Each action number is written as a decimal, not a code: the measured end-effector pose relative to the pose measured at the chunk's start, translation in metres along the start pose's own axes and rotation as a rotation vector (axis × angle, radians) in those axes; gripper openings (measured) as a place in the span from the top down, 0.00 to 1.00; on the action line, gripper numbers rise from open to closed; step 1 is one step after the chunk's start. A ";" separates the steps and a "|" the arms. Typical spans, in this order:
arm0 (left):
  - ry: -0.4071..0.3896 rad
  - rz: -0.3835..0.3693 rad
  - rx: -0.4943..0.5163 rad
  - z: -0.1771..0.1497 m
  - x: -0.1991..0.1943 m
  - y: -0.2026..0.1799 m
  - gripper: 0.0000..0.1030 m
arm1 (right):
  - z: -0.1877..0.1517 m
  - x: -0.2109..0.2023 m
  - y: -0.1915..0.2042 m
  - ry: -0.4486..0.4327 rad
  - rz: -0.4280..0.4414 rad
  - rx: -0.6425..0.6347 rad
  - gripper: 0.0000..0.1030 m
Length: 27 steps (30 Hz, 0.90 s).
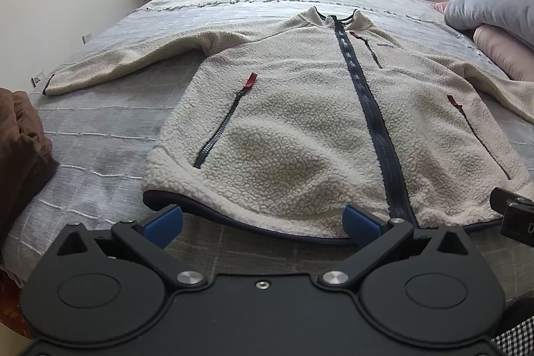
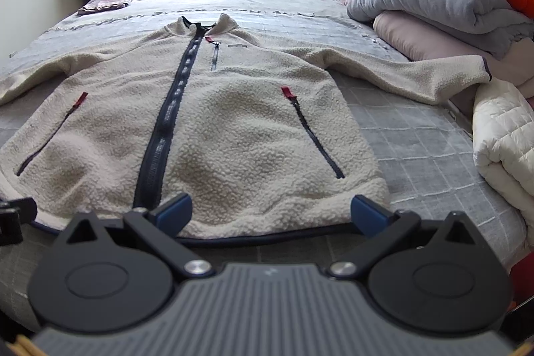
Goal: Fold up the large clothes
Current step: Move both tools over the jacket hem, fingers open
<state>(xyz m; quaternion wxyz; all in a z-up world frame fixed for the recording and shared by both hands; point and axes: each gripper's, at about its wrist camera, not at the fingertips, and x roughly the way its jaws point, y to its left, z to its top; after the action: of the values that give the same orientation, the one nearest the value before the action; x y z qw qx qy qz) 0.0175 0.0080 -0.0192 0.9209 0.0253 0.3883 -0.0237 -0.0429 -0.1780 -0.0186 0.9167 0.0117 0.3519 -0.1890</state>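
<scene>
**Two open grippers, one thick hem: where the fold could slip**

Both tools sit at the lower edge of their frames with jaws spread wide and nothing between them. The left gripper [image 1: 262, 221] hovers just short of the dark-bound hem, and the right gripper [image 2: 272, 212] does the same from its own side. The fleece jacket [image 1: 300, 129] lies flat and front-up across the middle of the bed [image 1: 100, 135], zipped shut, collar toward the window at the top of the frame, sleeves spread out to either side.

The likeliest fault is a shallow bite. The pile looks thick and springy, so blue fingertips [image 2: 175, 209] closing on the top layer alone would probably lift the front panel and leave the back behind, bunching the body. Grabbing the bedcover along with the hem is a second risk, since the two lie touching.

At the right of the right wrist view, the far sleeve [image 2: 417, 72] ends against the stacked pillows [image 2: 434, 5]. Drawn inward carelessly, it could drag over them and twist.
</scene>
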 end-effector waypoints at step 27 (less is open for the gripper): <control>-0.014 -0.078 -0.019 0.002 0.005 0.011 0.00 | 0.008 0.006 0.019 0.000 -0.010 -0.060 0.00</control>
<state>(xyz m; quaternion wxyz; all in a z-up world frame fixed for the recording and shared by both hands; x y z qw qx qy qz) 0.0226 0.0191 -0.0211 0.9222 0.0011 0.3826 -0.0560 -0.0266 -0.1635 -0.0188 0.9158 -0.0175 0.3574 -0.1827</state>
